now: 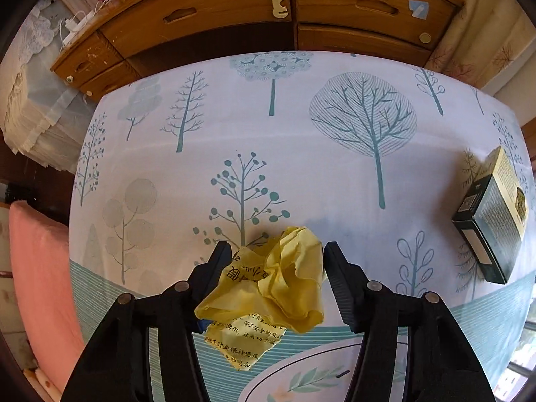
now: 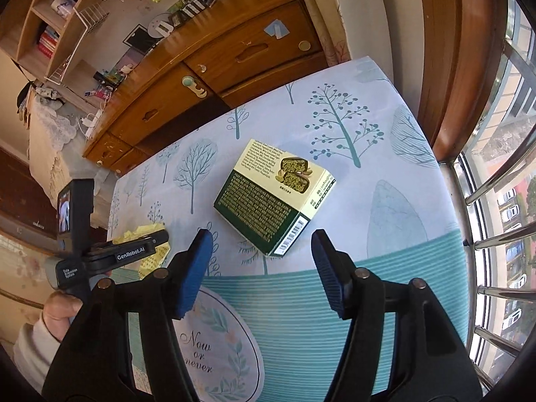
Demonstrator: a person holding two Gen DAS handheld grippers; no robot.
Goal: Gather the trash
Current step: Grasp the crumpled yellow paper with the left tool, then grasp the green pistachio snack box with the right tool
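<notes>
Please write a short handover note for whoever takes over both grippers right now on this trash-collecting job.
Left gripper: around the crumpled yellow paper, its fingers against both sides; a firm grip is not certain.
Right gripper: open, empty, aimed at the green snack box, not touching it.
Both items lie on the tree-print tablecloth, the paper to the left, the box to the right.
Done: neither item lifted yet.
Left: close on the paper, take the box, carry both to a bin; none is in view.
</notes>
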